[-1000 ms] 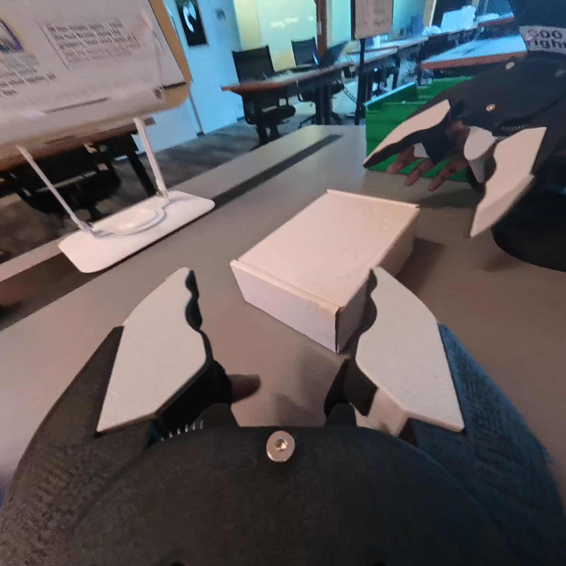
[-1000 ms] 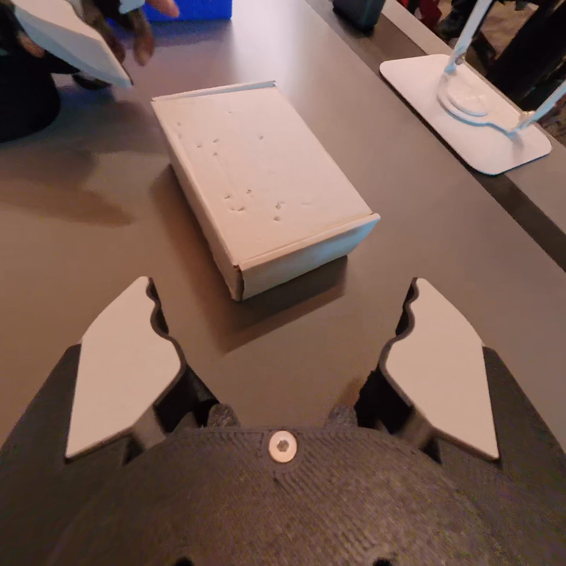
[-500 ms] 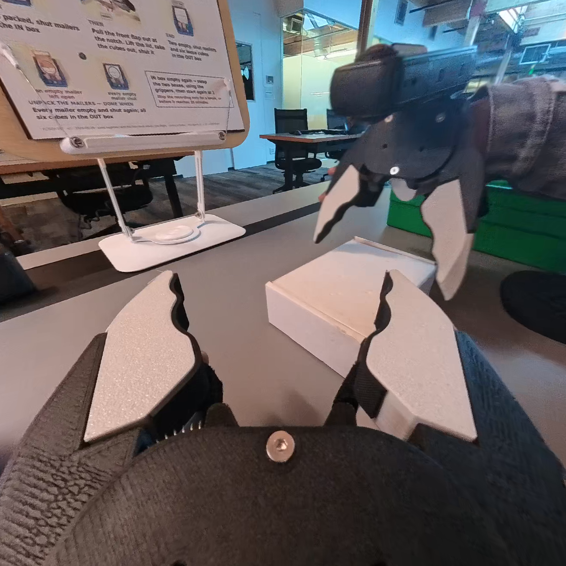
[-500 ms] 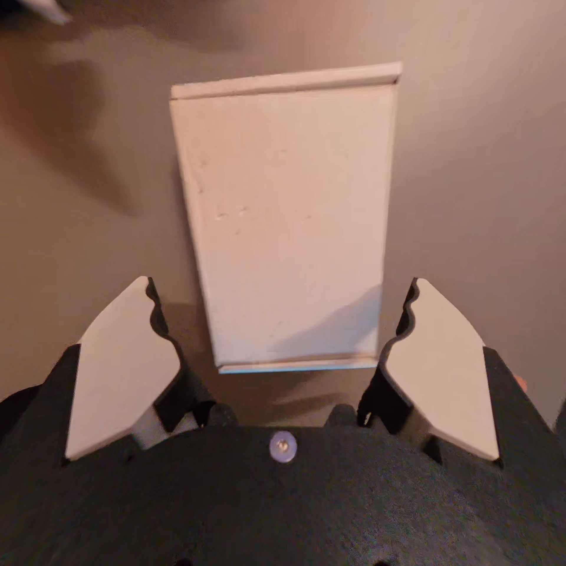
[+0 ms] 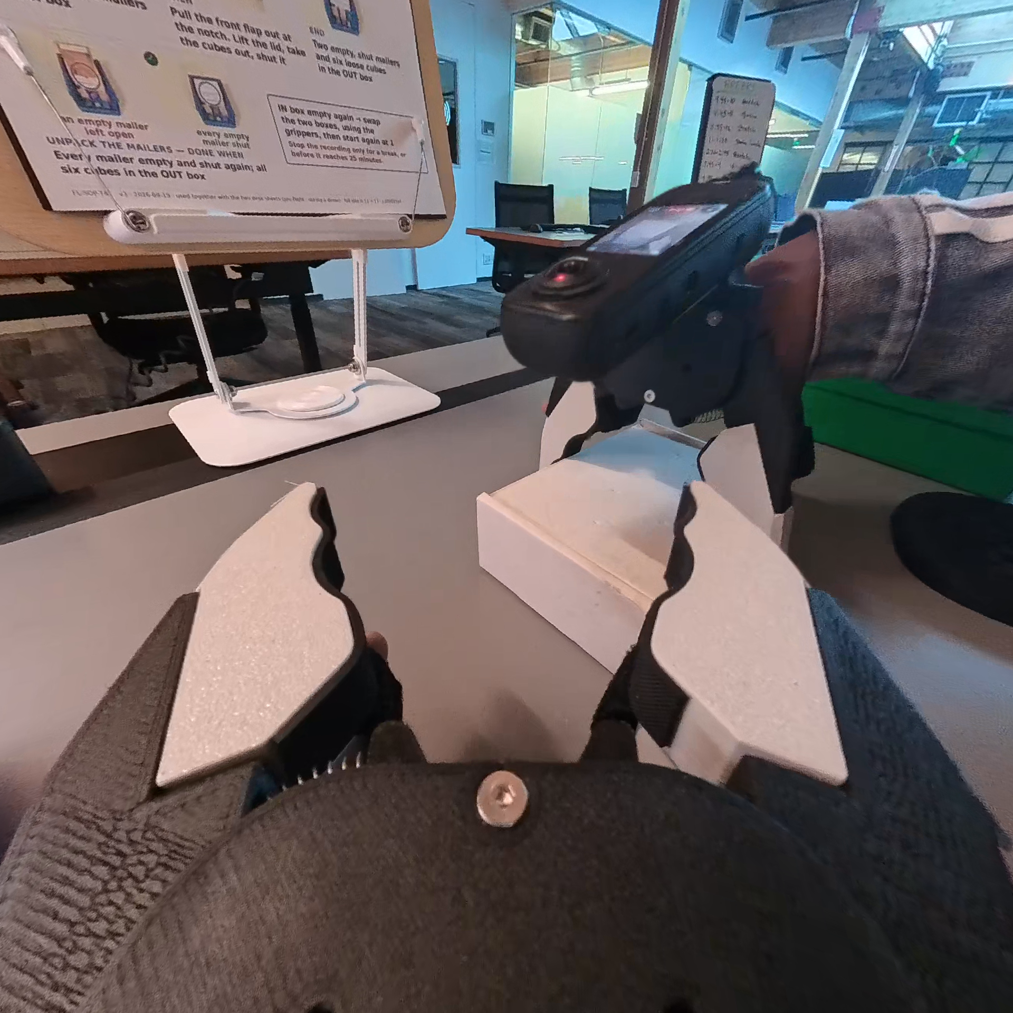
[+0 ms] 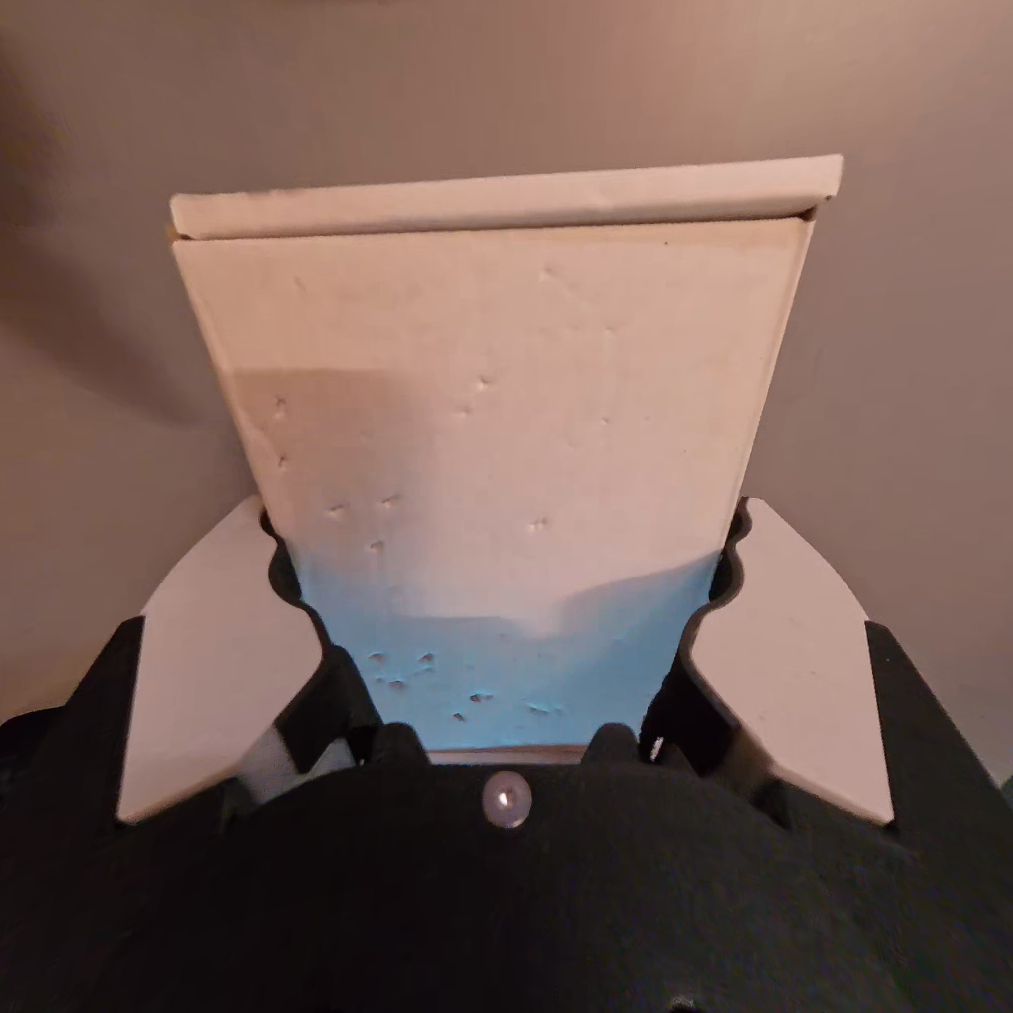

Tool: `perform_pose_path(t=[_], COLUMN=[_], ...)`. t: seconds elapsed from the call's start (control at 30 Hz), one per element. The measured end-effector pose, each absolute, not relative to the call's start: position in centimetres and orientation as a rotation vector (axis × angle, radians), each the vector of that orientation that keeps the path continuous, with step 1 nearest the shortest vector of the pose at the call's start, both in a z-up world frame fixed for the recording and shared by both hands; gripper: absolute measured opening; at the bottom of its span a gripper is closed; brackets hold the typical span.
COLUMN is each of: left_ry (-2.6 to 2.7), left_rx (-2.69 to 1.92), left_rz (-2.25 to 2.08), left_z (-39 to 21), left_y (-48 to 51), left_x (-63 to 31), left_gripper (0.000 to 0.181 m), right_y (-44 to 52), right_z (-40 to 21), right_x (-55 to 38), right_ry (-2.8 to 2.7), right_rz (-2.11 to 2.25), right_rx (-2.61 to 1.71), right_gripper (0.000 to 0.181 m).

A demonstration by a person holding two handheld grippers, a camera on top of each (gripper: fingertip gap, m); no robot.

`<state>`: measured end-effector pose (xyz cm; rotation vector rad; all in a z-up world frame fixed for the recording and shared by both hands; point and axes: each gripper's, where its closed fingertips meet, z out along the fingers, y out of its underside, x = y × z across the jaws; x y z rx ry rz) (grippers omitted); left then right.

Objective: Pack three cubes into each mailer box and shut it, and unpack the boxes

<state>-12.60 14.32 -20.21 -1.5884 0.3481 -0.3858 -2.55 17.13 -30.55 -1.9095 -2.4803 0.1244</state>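
Observation:
A shut white mailer box (image 5: 592,510) lies flat on the grey table (image 5: 164,548). My right gripper (image 6: 501,501) points down over the box (image 6: 493,356), jaws open wide, with one finger along each long side of the lid. In the left wrist view the right gripper (image 5: 658,455) straddles the far end of the box, held by a hand in a grey sleeve. My left gripper (image 5: 501,493) is open and empty, low over the table just in front of the box's near end. No cubes are in view.
A stand with an instruction sheet (image 5: 219,109) rests on a white base (image 5: 307,416) at the far left of the table. A green bin (image 5: 904,433) sits at the right behind the box. A black round object (image 5: 959,553) lies at the right edge.
My right gripper swung over the box and came down until its open fingers straddle it. My left gripper stayed open and tilted up a little; the box has not moved.

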Motion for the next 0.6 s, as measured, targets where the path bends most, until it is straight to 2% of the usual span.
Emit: perform_pose_path(t=[0.6], left_ry=[0.362], left_rx=[-1.598], left_rz=[-0.366], left_z=[-20.5], left_y=[14.4], left_x=[-12.8], left_gripper=[0.114], right_y=[16.5], right_z=[-28.1], right_x=[-0.4], right_ry=[-2.546], right_rz=[0.041], right_rx=[-1.774], right_gripper=[0.140])
